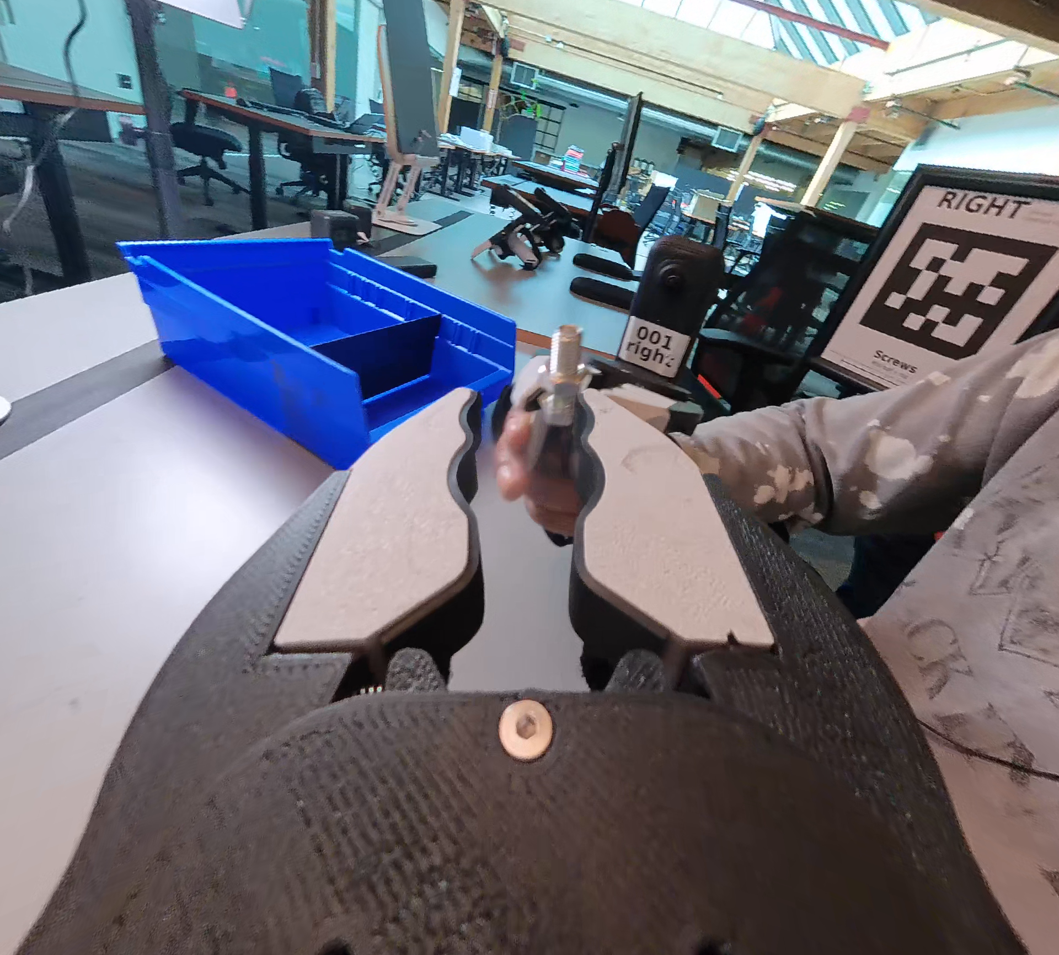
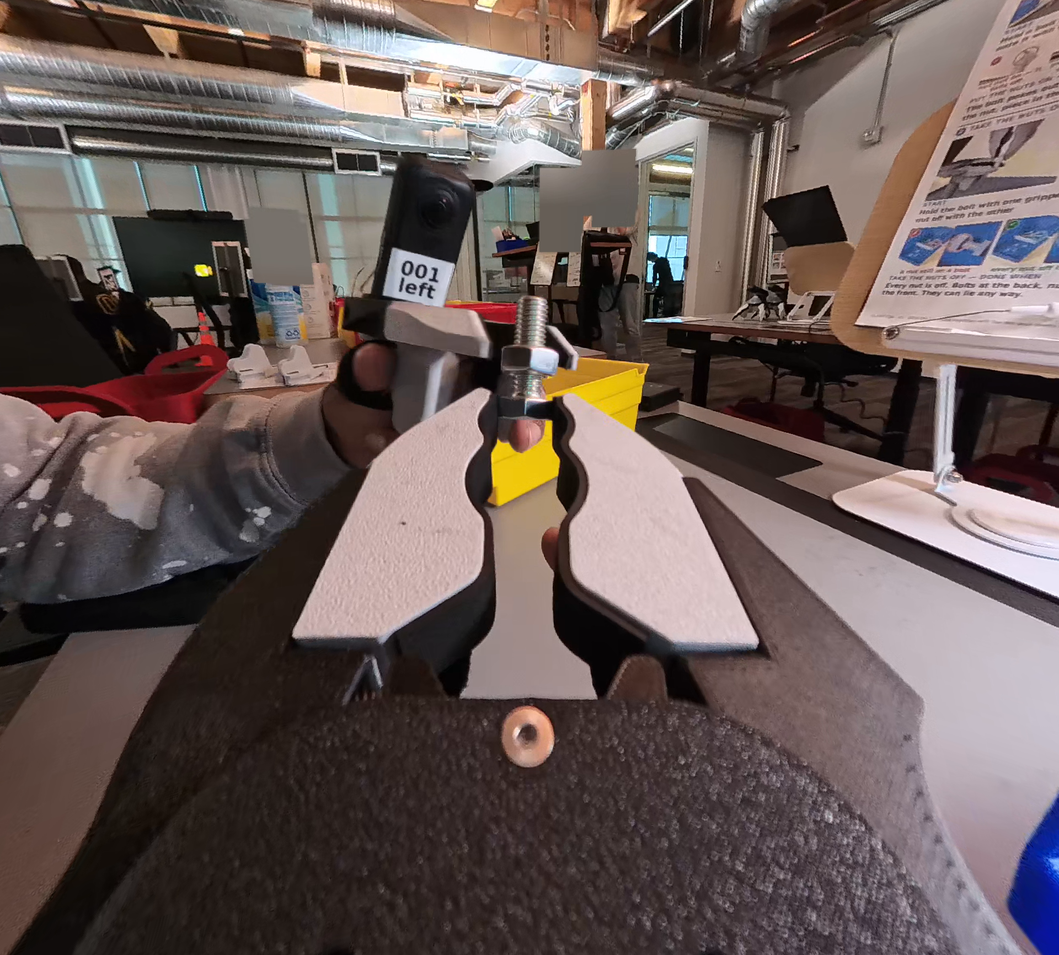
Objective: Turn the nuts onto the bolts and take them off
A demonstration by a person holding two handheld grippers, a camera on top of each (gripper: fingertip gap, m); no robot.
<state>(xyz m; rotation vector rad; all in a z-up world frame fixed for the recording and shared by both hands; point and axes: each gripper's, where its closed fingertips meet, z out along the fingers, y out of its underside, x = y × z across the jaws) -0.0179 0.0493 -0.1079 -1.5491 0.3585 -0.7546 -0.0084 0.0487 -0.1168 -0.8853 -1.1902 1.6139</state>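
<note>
Right gripper [image 2: 524, 403]: jaws closed on the hex head of a silver, zinc-plated steel bolt [image 2: 530, 320]. The bolt stands upright, threaded shank pointing up. Clamping the flats of the head is judged deliberate: it stops the bolt rotating and leaves the whole thread free.

Left gripper [image 1: 530, 406]: jaws parted. The left wrist view shows clear space between its left finger and the silver steel hex nut [image 1: 564, 374]; the nut sits close against its right finger, contact not confirmed. From the right wrist view these fingers straddle the nut at its own level, so the gripper is judged placed to take the nut by opposite flats.

Nut position: on the shank, a short way above the head, with several threads exposed above it. Whether it is travelling on or off cannot be determined from this moment.

Both tools are held above the grey table top [image 1: 143, 469], near its front, presumably so each wrist can turn unobstructed. The person's hand [image 1: 533, 469] on the right gripper's handle shows beyond the left gripper's fingers.

Surroundings: an open blue plastic bin with dividers [image 1: 321, 332] lies to the far left, no loose parts visible in its exposed compartments. A yellow plastic bin [image 2: 590, 395] sits beyond the bolt. A printed instruction sheet on a white stand [image 2: 974, 154] stands to the right.

Risk noted: closing off-centre on the nut may tilt the bolt in the right jaws.
</note>
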